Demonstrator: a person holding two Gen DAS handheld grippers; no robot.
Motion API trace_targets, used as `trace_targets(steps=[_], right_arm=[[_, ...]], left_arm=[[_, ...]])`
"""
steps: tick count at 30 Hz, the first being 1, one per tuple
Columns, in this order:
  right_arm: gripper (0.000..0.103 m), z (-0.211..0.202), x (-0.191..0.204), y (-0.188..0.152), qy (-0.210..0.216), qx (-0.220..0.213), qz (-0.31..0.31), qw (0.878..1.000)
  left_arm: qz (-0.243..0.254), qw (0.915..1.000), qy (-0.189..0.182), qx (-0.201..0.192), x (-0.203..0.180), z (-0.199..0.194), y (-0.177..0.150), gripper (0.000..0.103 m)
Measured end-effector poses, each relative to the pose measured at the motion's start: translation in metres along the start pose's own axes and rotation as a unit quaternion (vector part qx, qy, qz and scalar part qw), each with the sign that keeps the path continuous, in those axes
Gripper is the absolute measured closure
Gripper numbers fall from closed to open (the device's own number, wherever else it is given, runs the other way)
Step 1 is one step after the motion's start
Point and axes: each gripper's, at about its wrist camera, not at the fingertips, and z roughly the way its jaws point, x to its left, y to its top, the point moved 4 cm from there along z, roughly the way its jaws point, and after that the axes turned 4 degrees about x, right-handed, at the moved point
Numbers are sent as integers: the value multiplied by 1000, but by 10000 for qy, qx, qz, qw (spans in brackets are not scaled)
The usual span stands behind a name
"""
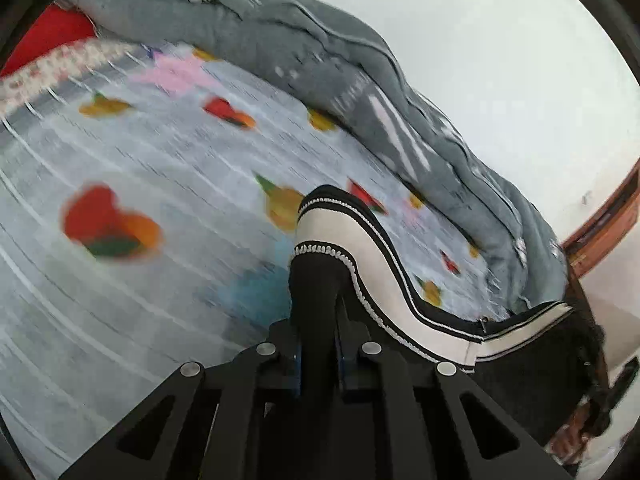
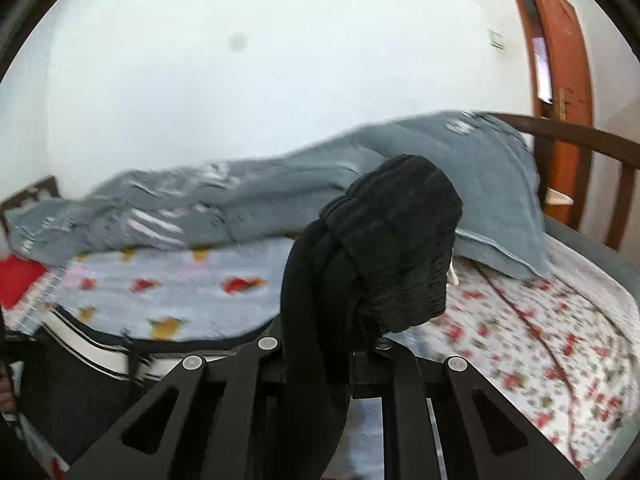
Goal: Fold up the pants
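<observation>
The pants are black with a white side stripe [image 1: 384,280] edged in white stitching. My left gripper [image 1: 318,320] is shut on a fold of the pants near the stripe and holds it above the bed. The fabric runs off to the right, with a zip pull showing. My right gripper [image 2: 344,320] is shut on the ribbed black waistband [image 2: 400,240], which bunches up over the fingers and hides them. In the right wrist view the striped pants [image 2: 96,344] hang stretched to the left over the bed.
The bed has a light blue sheet with fruit prints [image 1: 160,168] and a floral cover [image 2: 540,328]. A grey blanket [image 1: 320,52] is heaped along the white wall. A red pillow [image 1: 52,36] lies at one end. A wooden bed frame [image 2: 580,136] and door [image 2: 560,40] stand at the right.
</observation>
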Motion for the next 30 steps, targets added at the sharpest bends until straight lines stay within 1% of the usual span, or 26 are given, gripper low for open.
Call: trace_targets(steps=[2, 3, 5, 6, 7, 9, 10, 11, 12, 13, 14, 15, 16, 17, 20, 22, 24, 26, 27, 28, 30], right_arm=[[89, 1, 15, 3, 280, -51, 40, 9996], [89, 5, 22, 1, 422, -38, 72, 9991], [89, 19, 33, -9, 565, 65, 65, 9984], [89, 31, 39, -19, 530, 169, -32, 9984], [90, 45, 45, -30, 400, 305, -194, 9985], [90, 78, 50, -54, 103, 725, -404, 9965], [89, 93, 48, -65, -5, 950, -374, 9948], [88, 109, 44, -77, -133, 1223, -296, 9920], [84, 120, 37, -88, -215, 1451, -201, 9890], [82, 127, 31, -98, -208, 1607, -91, 9867], [80, 128, 27, -102, -177, 1646, -34, 9862], [77, 126, 25, -105, -108, 1637, -30, 9864], [75, 125, 22, -107, -102, 1642, -57, 9864], [71, 123, 21, -107, -129, 1669, -125, 9858], [68, 121, 21, -109, -145, 1731, -199, 9846], [64, 115, 17, -111, -151, 1789, -199, 9836], [42, 103, 15, -110, -338, 1717, -278, 9842], [40, 88, 8, -111, -532, 1607, -360, 9849], [40, 83, 6, -111, -525, 1592, -341, 9853], [40, 75, 2, -110, -529, 1565, -280, 9859], [39, 63, 0, -102, -616, 1429, -203, 9876]], left_arm=[[152, 9993, 303, -133, 17, -12, 17, 92], [208, 9986, 443, -183, 24, -16, 25, 92], [282, 9968, 715, -201, 39, -21, 39, 92], [284, 9961, 818, -187, 45, -22, 44, 92], [224, 9953, 930, -151, 57, -21, 50, 91], [120, 9948, 1010, -50, 72, -16, 55, 89], [36, 9946, 1042, 26, 81, -11, 55, 85], [-21, 9939, 1096, 77, 86, -7, 54, 83], [-47, 9934, 1139, 107, 90, -3, 52, 78], [-59, 9921, 1246, 134, 94, 1, 48, 72], [-58, 9908, 1341, 148, 96, 4, 46, 67], [-44, 9888, 1484, 172, 98, 6, 43, 57], [7, 9881, 1531, 121, 99, 5, 39, 53], [36, 9882, 1531, 94, 99, 5, 38, 53], [120, 9866, 1624, 128, 96, 0, 33, 52], [242, 9849, 1710, 126, 92, -8, 29, 51], [424, 9850, 1672, 32, 86, -18, 24, 47], [615, 9847, 1626, -145, 76, -30, 20, 47], [687, 9845, 1591, -252, 71, -36, 20, 46], [771, 9849, 1509, -347, 62, -41, 20, 43], [872, 9864, 1339, -384, 48, -43, 22, 39]])
